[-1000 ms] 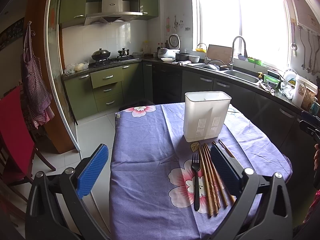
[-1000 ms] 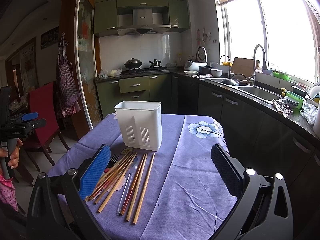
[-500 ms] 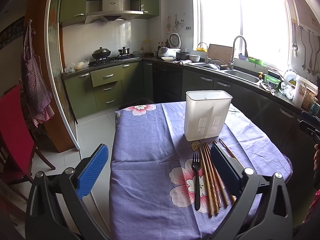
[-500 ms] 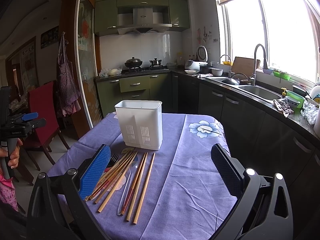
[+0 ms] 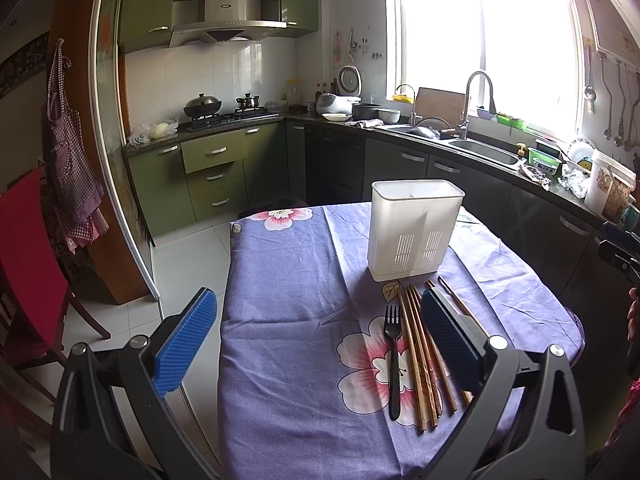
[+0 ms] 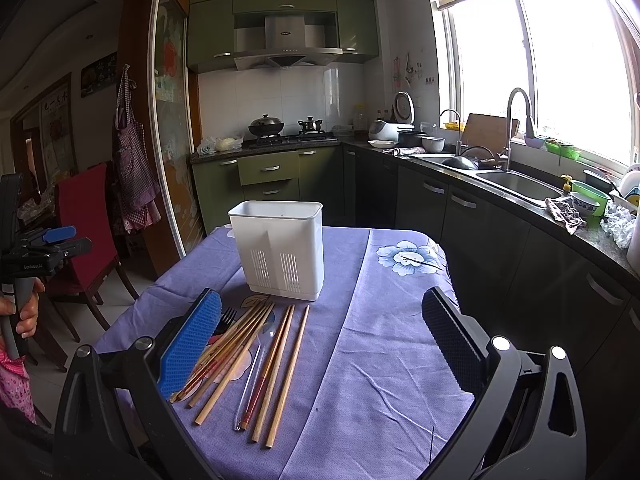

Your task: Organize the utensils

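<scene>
A white slotted utensil holder [image 5: 414, 230] [image 6: 280, 254] stands upright on the table's purple flowered cloth [image 5: 296, 320] [image 6: 380, 344]. In front of it lie several wooden chopsticks [image 5: 418, 350] [image 6: 280, 368], a black fork [image 5: 393, 354] [image 6: 228, 316] and a clear plastic spoon [image 6: 256, 364]. My left gripper [image 5: 318, 342] hovers open above the near table edge, its right finger over the chopsticks. My right gripper [image 6: 320, 344] is open too, its left blue pad [image 6: 192, 344] above the fork and the chopstick ends. Neither holds anything.
A red chair [image 5: 28, 264] [image 6: 86, 220] stands left of the table. Dark cabinets and a counter with a sink [image 6: 516, 186] run along the right. A hand [image 6: 24, 312] grips the other gripper's handle at the left edge of the right wrist view.
The left wrist view has drifted very slightly; the holder sits a touch higher in the frame. Both grippers stay open and nothing on the table has moved.
</scene>
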### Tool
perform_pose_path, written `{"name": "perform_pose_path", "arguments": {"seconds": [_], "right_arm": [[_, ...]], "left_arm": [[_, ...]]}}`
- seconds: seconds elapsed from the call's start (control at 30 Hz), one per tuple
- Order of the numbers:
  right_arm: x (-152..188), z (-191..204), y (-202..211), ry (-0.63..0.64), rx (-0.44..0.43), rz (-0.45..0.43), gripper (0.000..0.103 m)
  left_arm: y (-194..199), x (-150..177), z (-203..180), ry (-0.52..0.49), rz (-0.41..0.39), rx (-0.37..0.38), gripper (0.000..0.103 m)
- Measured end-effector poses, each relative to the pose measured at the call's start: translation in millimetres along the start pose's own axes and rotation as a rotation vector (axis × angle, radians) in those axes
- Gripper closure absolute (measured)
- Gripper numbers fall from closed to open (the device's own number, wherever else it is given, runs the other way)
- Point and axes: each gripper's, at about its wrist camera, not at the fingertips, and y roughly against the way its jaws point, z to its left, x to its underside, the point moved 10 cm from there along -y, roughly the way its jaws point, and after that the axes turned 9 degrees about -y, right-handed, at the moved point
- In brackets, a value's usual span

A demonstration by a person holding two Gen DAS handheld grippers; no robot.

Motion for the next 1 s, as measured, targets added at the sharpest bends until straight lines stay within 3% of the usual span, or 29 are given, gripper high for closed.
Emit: {"name": "perform_pose_path", "arguments": {"seconds": [0.63,1.0], "right_arm": [[7,-5,-6,-0.01,0.008,0.017,0.004],[14,-16,-24,-0.025,0.024,0.073,0.004]], "left_arm": [[-1,5,-2,-0.001,0.007,0.004,0.006],[-22,9,-13,-0.005,0.069,0.044,0.006]]}}
